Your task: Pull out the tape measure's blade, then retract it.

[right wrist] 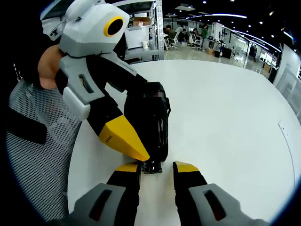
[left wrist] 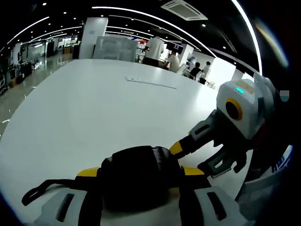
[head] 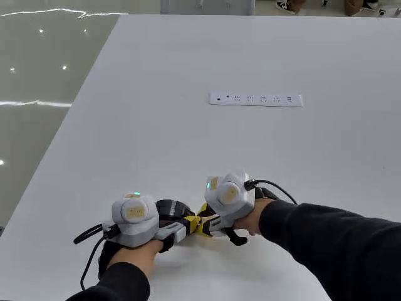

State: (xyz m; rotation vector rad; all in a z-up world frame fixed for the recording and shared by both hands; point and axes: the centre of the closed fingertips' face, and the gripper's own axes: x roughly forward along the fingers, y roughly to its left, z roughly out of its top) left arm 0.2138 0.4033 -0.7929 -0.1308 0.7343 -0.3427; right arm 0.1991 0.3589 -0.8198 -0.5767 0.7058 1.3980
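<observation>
The tape measure point(left wrist: 141, 176), a black case, is down on the white table point(head: 188, 144), close to its near edge and toward the left side. The left tongs point(head: 178, 229) are clamped on it. In the left gripper view their yellow tips press against the case from both sides. A black strap point(left wrist: 42, 192) lies on the table beside the case, toward that view's lower left.

The right tongs point(right wrist: 157, 167) face the case from the opposite side, so the two tools meet nose to nose. In the right gripper view their tips are set narrow, with a small dark tab point(right wrist: 153, 165) at the case's lower front end between them. The tab lies close against one tip, and a sliver of table shows between it and the other, so the tongs are not gripping it.

A white power strip point(head: 255, 99) lies flat toward the middle of the table, well apart from both tools. A dark sleeve point(head: 332, 241) reaches in from the near right corner.
</observation>
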